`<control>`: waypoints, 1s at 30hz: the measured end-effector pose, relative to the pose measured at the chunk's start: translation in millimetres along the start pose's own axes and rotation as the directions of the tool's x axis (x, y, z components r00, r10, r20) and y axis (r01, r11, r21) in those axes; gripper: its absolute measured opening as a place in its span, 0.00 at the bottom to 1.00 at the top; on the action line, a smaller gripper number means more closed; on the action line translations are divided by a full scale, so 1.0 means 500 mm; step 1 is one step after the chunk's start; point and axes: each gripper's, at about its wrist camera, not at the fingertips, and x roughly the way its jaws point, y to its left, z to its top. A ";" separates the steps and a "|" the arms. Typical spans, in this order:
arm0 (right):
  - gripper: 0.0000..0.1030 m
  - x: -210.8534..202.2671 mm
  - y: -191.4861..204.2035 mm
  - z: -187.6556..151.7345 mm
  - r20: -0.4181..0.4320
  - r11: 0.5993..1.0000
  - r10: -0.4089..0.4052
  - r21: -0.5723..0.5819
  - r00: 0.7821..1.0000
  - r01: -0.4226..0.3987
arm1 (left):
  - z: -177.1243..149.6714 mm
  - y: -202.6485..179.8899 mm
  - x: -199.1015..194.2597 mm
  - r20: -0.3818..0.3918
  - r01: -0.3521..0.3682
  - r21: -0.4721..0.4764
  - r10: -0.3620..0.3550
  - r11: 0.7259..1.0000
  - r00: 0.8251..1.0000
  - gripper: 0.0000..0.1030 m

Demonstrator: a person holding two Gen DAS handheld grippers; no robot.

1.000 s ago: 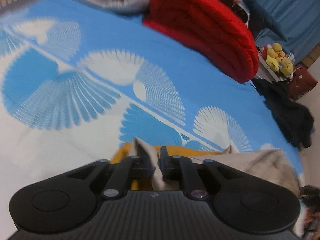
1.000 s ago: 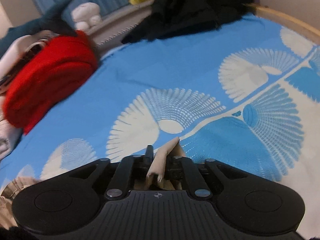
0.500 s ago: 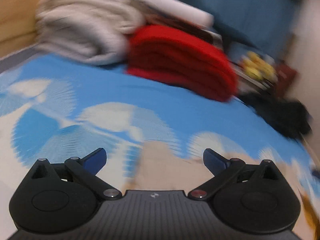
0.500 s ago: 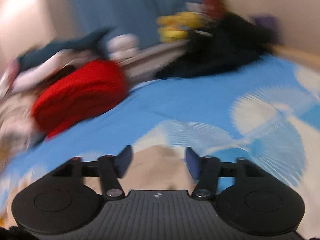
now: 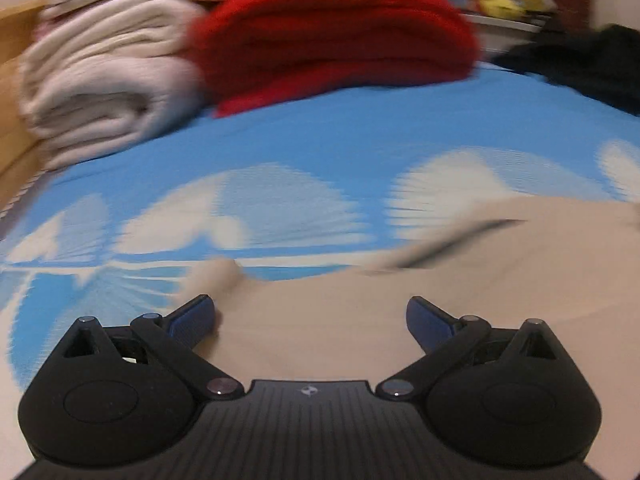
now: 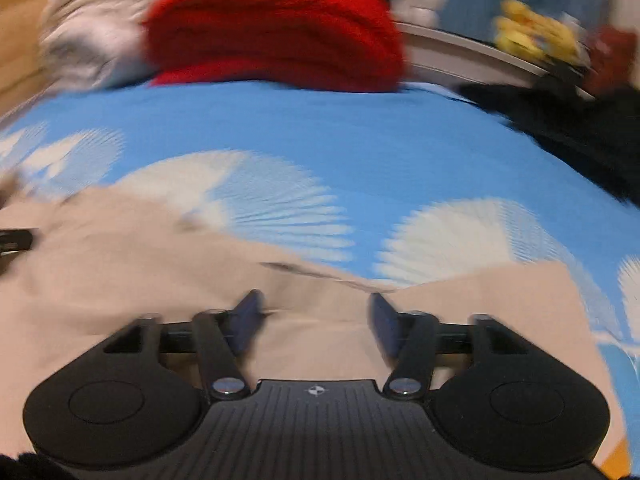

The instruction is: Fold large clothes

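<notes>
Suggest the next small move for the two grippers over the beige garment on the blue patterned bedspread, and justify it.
Probably lower both and pinch the far edge for the next fold. The left gripper stands wide open, the right gripper's jaws are opening, and neither holds anything. The beige cloth garment lies loose and fairly flat on the blue fan-patterned bedspread, its far edge just ahead of the fingertips.

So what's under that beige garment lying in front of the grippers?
The beige garment lies on the blue and white patterned bedsheet, which shows around its far edge. Anything directly beneath the cloth is covered, so nothing else can be made out there.
</notes>
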 end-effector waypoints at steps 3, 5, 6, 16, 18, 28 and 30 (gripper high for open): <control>0.74 0.002 -0.083 -0.018 0.009 0.987 -0.115 0.117 0.993 0.113 | -0.015 0.064 0.040 -0.039 -0.079 -0.071 0.076 0.994 0.996 1.00; 0.69 -0.005 -0.141 -0.041 0.010 0.969 -0.166 0.189 0.986 0.161 | -0.027 0.100 0.047 -0.049 -0.087 -0.122 0.082 0.989 0.995 1.00; 0.68 -0.008 -0.172 -0.056 0.006 0.957 -0.180 0.232 0.984 0.174 | -0.038 0.117 0.050 -0.054 -0.084 -0.147 0.077 0.986 0.996 1.00; 0.76 -0.159 -0.257 -0.072 0.129 0.846 -0.249 0.512 0.960 0.151 | -0.006 0.155 -0.080 0.003 -0.097 -0.141 0.099 0.985 0.995 1.00; 0.76 -0.226 -0.252 -0.081 0.138 0.854 -0.203 0.509 0.970 0.106 | -0.009 0.161 -0.147 0.011 -0.095 -0.138 0.097 0.986 0.995 1.00; 0.79 -0.443 -0.046 -0.203 0.053 0.876 -0.011 0.483 0.999 -0.016 | -0.143 0.072 -0.486 0.017 0.017 -0.205 -0.014 0.979 1.000 1.00; 0.79 -0.461 0.010 -0.228 0.011 0.898 -0.029 0.439 1.000 0.021 | -0.178 0.048 -0.517 0.014 0.028 -0.199 -0.026 0.980 1.000 1.00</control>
